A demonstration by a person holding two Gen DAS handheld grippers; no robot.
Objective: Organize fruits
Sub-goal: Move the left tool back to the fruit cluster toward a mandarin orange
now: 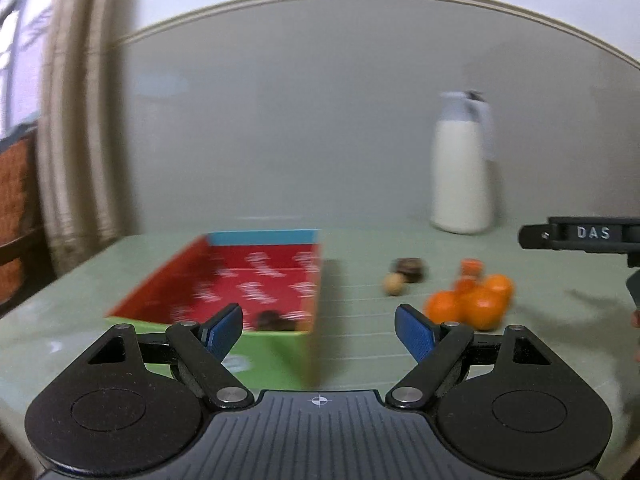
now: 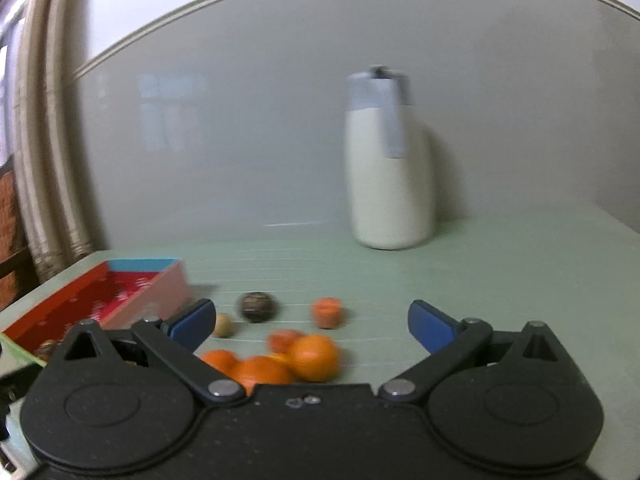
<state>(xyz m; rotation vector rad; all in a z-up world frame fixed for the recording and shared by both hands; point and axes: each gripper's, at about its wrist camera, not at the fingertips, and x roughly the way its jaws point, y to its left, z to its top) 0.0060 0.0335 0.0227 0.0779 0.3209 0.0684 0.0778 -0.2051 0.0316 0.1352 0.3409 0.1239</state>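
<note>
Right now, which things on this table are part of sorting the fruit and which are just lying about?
Job: oranges, small orange fruit, dark round fruit, pale round fruit, red box.
Lying about: white jug, curtain.

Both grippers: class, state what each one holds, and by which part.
Nothing is held: the left gripper and right gripper both have open fingers with nothing between them.

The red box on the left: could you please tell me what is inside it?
In the red box, one dark round fruit lies near the front wall. The left gripper hides the front-left corner; blur obscures more.
</note>
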